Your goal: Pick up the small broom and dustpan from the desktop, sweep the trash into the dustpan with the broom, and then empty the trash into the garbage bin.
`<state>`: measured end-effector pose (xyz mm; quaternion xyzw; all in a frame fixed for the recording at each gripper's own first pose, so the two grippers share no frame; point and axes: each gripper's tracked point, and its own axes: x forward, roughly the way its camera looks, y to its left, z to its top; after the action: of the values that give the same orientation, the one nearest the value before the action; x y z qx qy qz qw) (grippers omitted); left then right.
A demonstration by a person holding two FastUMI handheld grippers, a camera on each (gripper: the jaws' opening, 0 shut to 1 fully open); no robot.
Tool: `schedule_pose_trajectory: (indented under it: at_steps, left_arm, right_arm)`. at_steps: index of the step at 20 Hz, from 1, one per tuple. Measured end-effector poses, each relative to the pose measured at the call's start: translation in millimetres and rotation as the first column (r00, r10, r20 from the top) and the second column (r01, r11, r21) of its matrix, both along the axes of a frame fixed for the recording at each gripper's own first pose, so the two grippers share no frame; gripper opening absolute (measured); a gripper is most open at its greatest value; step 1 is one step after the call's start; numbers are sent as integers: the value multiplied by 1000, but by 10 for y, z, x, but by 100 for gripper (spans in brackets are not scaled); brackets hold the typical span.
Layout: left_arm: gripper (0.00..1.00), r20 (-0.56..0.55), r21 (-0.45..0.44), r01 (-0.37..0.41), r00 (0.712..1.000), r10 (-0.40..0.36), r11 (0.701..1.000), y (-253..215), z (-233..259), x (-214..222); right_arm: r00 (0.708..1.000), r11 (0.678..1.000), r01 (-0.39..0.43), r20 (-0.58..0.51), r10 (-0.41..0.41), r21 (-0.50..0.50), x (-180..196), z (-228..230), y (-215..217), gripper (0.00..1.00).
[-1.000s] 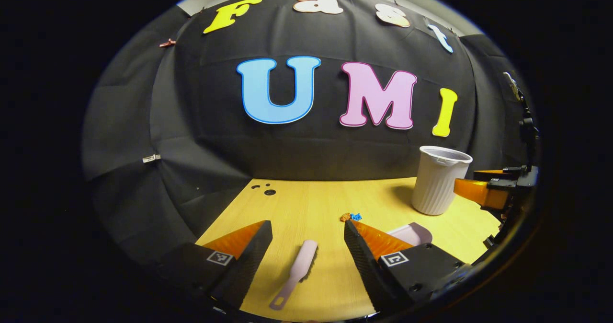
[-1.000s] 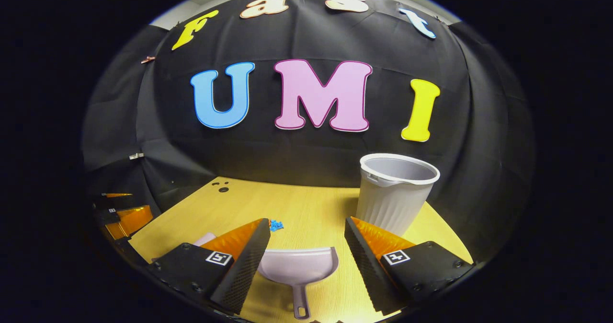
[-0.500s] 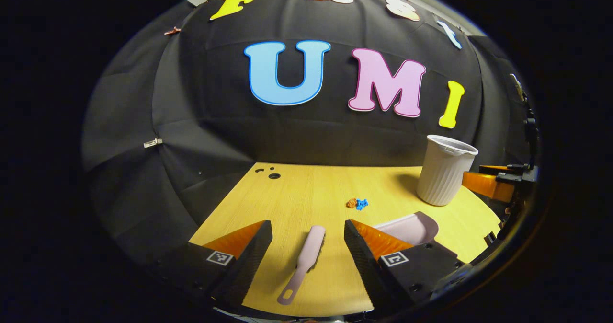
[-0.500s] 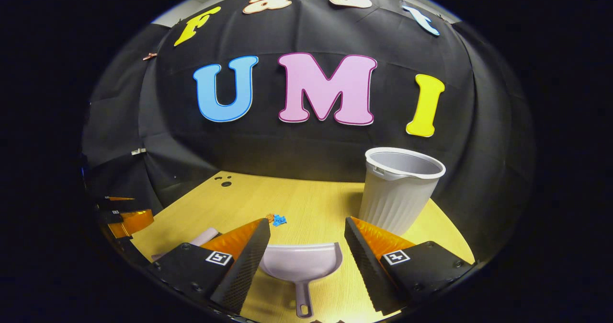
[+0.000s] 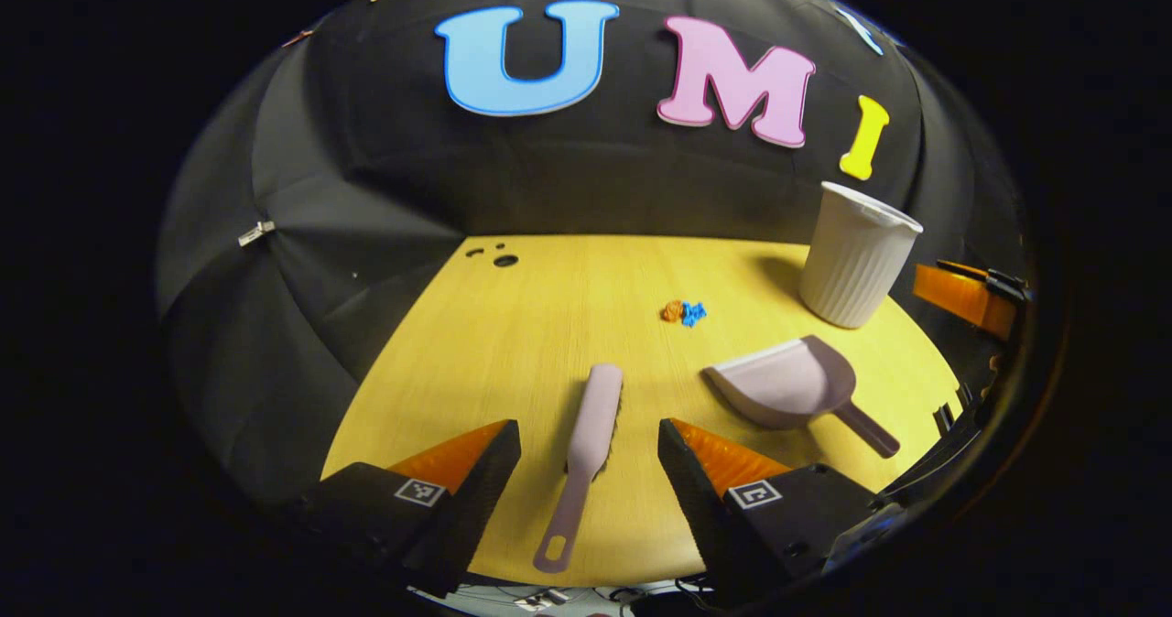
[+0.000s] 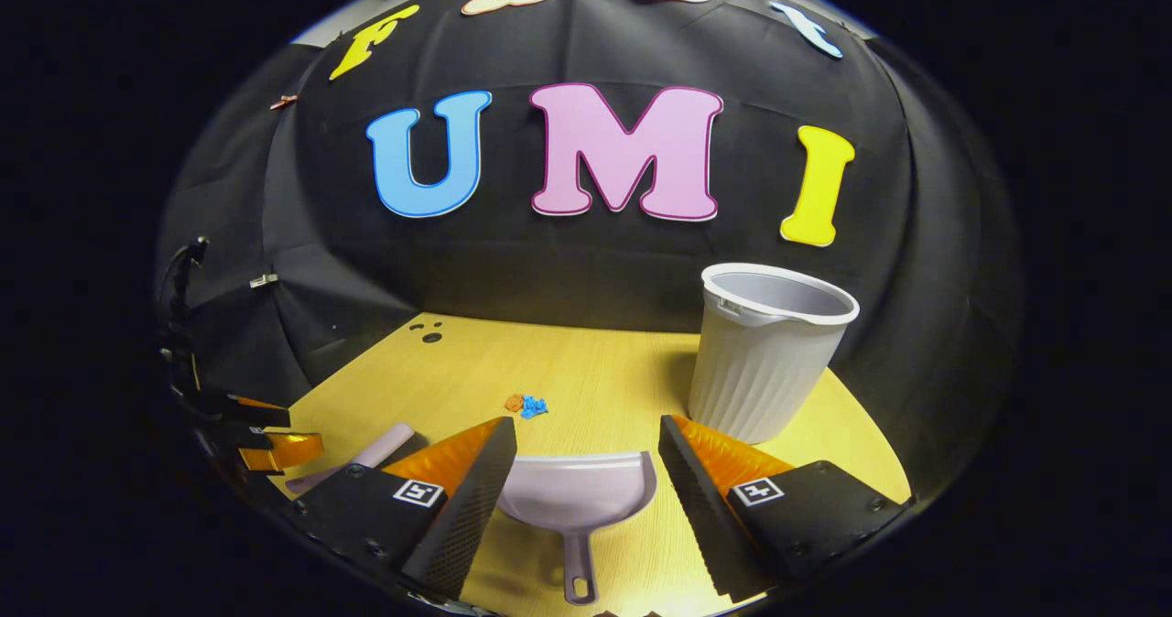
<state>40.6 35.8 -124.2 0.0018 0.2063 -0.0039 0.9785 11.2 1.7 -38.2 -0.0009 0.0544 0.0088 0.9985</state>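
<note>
A small pale pink broom [image 5: 586,452] lies flat on the yellow desktop [image 5: 549,324], handle toward me, between the fingers of my open left gripper [image 5: 589,438], which hovers above it. To its right rests the pink dustpan [image 5: 787,386]. In the right gripper view the dustpan [image 6: 577,498] lies between the fingers of my open right gripper [image 6: 588,436], handle toward me. The trash [image 5: 684,311], small orange and blue scraps, sits mid-table; the same trash [image 6: 526,405] lies beyond the dustpan. A white ribbed garbage bin [image 6: 765,351] stands at the back right.
The bin [image 5: 856,255] stands near the desktop's right edge. Small dark holes [image 5: 499,257] mark the far left corner of the desktop. The other gripper [image 6: 265,434] shows at the left edge of the right gripper view, beside the broom's head [image 6: 366,457].
The left gripper has risen and tilted down, so more of the desktop, the broom and the dustpan show. The right gripper shifted slightly; the dustpan stays between its fingers.
</note>
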Motion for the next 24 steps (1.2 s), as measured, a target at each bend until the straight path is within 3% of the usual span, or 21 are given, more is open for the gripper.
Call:
schedule_pose_trajectory:
  at_steps: [5, 11, 17, 21, 24]
  left_arm:
    - [96, -195, 10, 47, 980, -45, 999, 24, -507, 220]
    - [95, -459, 29, 81, 887, -59, 996, 54, -1122, 273]
    - [90, -495, 73, 87, 868, -39, 994, 49, -1264, 437]
    - [81, -522, 34, 73, 852, -45, 997, 2, -1357, 433]
    - [77, -502, 39, 84, 863, -53, 996, 33, -1370, 480]
  right_arm:
    - [999, 1000, -5, -54, 5, 5, -77, -209, -14, 98]
    - [996, 997, 57, -74, -54, 42, -144, -311, -226, 98]
    - [982, 989, 114, -158, -98, 96, -156, -518, -374, 99]
    - [978, 987, 119, -184, -98, 110, -160, -577, -355, 100]
    - [977, 990, 105, -199, -83, 98, -145, -620, -313, 100]
